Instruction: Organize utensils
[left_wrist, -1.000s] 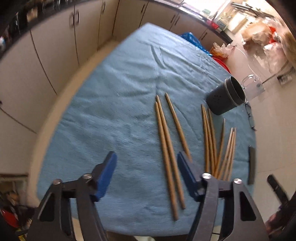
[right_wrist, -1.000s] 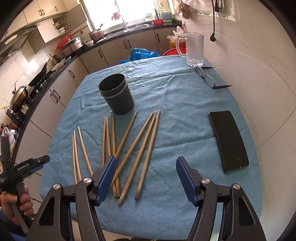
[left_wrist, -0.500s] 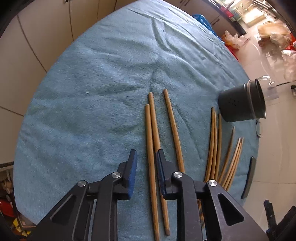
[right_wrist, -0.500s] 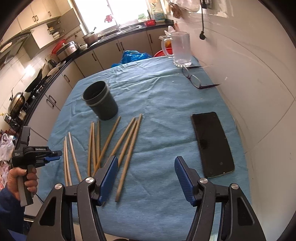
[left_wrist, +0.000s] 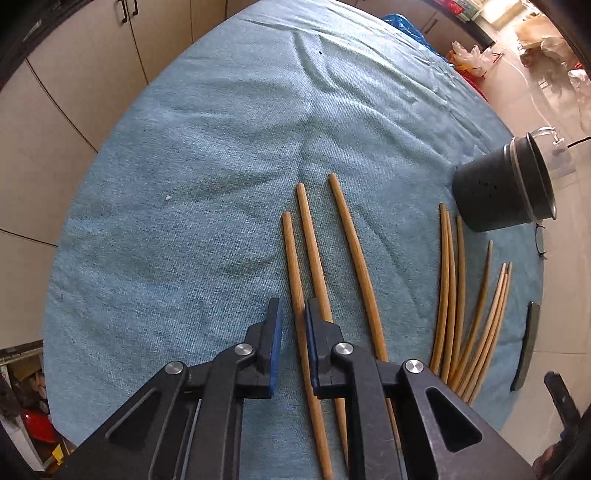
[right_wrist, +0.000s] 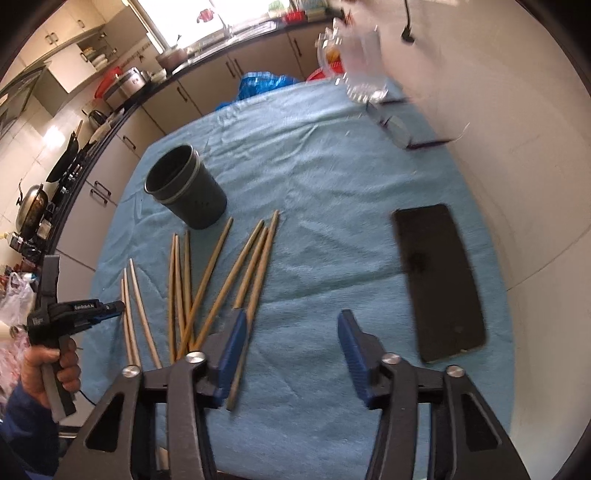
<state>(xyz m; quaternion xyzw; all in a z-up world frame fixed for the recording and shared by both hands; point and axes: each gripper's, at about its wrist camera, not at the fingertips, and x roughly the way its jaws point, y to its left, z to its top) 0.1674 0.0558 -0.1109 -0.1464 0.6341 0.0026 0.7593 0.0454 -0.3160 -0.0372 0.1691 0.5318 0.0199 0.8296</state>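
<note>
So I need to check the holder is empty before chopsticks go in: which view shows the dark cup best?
The right wrist view: the dark cup stands upright with its open mouth facing the camera, so part of the inside shows. The left wrist view shows it at the frame's edge, mostly its outer wall.

Ten wooden chopsticks (right_wrist: 214, 266), one dark utensil cup (right_wrist: 188, 192), one black phone (right_wrist: 439, 280), one pair of glasses (right_wrist: 399, 129), one glass mug (right_wrist: 360, 55)

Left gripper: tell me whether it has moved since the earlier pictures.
Yes. The left gripper has come forward and down over the blue cloth, its fingers now closing around the leftmost chopstick.
</note>
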